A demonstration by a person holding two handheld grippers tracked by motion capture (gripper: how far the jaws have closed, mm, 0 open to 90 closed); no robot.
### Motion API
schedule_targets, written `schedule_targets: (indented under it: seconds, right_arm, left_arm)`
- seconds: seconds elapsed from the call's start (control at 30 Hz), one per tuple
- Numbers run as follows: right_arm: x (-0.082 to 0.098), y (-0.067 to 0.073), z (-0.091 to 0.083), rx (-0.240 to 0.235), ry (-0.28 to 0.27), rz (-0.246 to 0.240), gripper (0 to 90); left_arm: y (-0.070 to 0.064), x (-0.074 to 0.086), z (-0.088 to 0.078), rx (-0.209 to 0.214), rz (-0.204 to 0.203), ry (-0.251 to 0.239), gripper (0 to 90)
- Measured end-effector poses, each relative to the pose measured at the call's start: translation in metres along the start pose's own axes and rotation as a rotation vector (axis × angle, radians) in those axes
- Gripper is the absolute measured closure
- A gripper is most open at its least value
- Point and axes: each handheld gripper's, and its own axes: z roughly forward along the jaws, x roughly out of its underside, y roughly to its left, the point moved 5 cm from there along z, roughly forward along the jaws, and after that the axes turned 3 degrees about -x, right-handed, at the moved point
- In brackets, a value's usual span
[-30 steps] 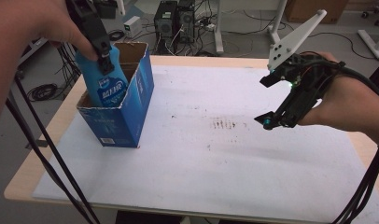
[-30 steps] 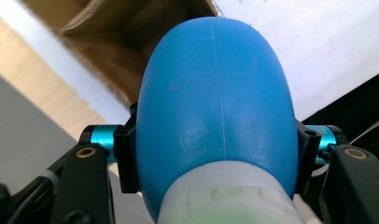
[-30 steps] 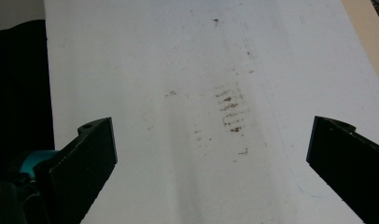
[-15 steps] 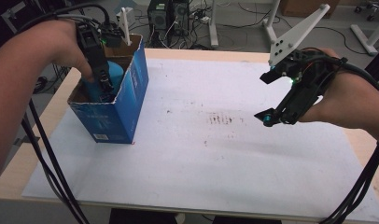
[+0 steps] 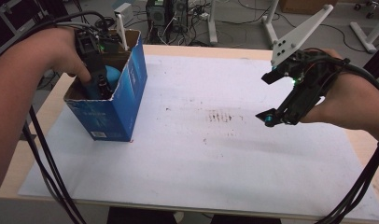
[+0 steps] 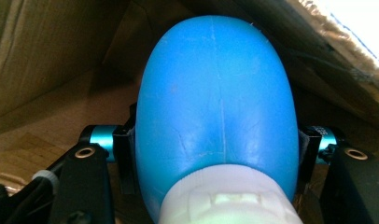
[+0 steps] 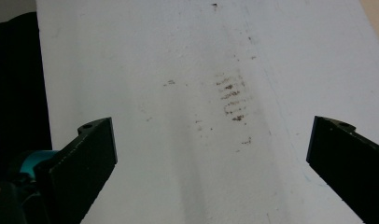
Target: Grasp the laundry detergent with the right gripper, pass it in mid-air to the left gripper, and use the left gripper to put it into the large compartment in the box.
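A blue cardboard box (image 5: 117, 112) stands open-topped on the left of the table. My left gripper (image 5: 101, 86) reaches down inside it, shut on a blue bottle (image 5: 112, 74). In the left gripper view the blue bottle (image 6: 215, 107) with its white cap (image 6: 229, 200) sits clamped between both jaws of the left gripper (image 6: 215, 156), with the box's brown inner walls (image 6: 47, 56) around it. My right gripper (image 5: 268, 98) hovers over the right side of the table, open and empty. The right gripper (image 7: 215, 149) looks down at bare white sheet.
A white sheet (image 5: 201, 163) covers the wooden table (image 5: 45, 112), with a patch of brown marks (image 5: 222, 116) near the middle; the same brown marks (image 7: 229, 98) lie ahead of the right jaws. Black cables (image 5: 47, 163) hang off the left edge. Equipment and cables (image 5: 164, 14) stand beyond the far edge.
My left gripper has gone down into the box with the blue bottle, which was above the box's rim a second ago. The right gripper has hardly moved.
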Motion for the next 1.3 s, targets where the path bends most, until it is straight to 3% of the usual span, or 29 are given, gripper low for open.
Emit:
schedule_targets:
  seconds: [0.17, 0.4, 0.6, 0.83, 1.0, 1.1, 1.3]
  right_arm:
    - [-0.001, 0.001, 0.001, 0.0, 0.0, -0.001, 0.7]
    - [-0.001, 0.002, 0.0, 0.0, -0.004, -0.002, 0.7]
    - [-0.001, 0.003, -0.002, -0.006, -0.017, 0.002, 0.7]
    - [0.001, 0.002, -0.006, -0.014, -0.028, 0.012, 0.7]
    - [0.004, -0.003, -0.009, -0.031, -0.031, 0.016, 0.7]
    - [0.005, -0.006, -0.011, -0.038, -0.022, 0.015, 0.7]
    - [0.01, -0.019, -0.015, -0.039, 0.037, 0.018, 0.7]
  left_arm:
    - [0.001, 0.0, -0.003, 0.0, -0.032, -0.006, 29.3]
    - [0.0, 0.002, -0.011, 0.001, -0.04, -0.006, 29.2]
    - [-0.002, 0.001, -0.026, -0.022, -0.028, -0.017, 27.3]
    - [-0.008, 0.001, -0.045, -0.014, -0.015, -0.008, 25.3]
    - [-0.013, -0.003, -0.063, -0.044, -0.009, -0.02, 22.9]
    - [-0.019, -0.005, -0.072, -0.058, 0.016, -0.012, 21.3]
    - [-0.037, -0.011, -0.092, -0.04, 0.093, -0.029, 18.4]
